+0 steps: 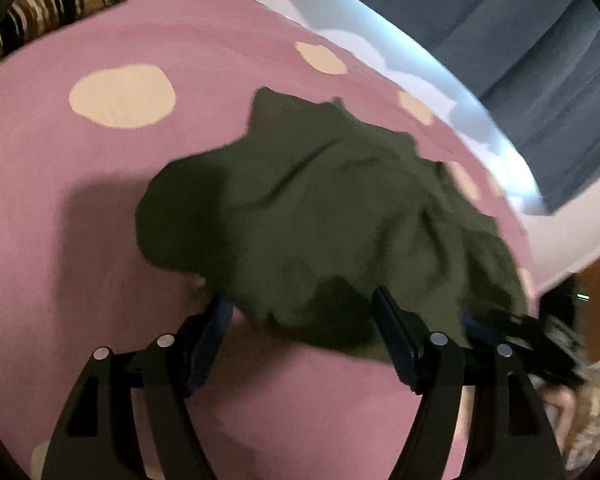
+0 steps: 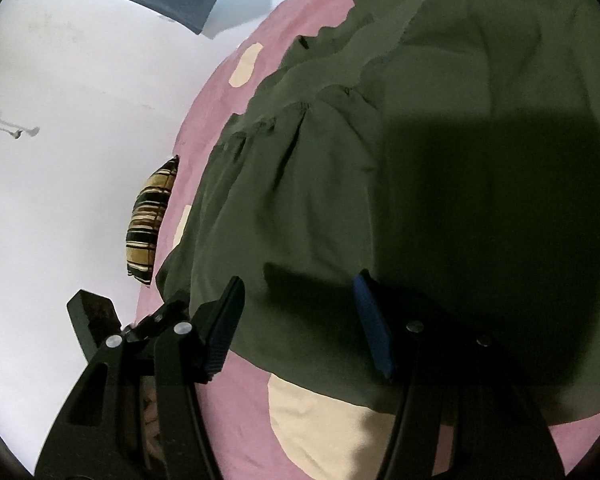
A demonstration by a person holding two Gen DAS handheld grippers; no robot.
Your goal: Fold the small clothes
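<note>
Between the wide-parted fingers of each hand-held gripper, left (image 1: 302,312) and right (image 2: 300,304), lies the crumpled olive-green cotton garment (image 1: 320,208), neither edge gripped, probably awaiting pinching for folding.

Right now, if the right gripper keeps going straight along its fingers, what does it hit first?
Most likely the olive green garment. The right gripper stands open just above its near hem, which lies between the fingers untouched. Beneath is the pink dotted bedsheet. Depth is unclear.
</note>
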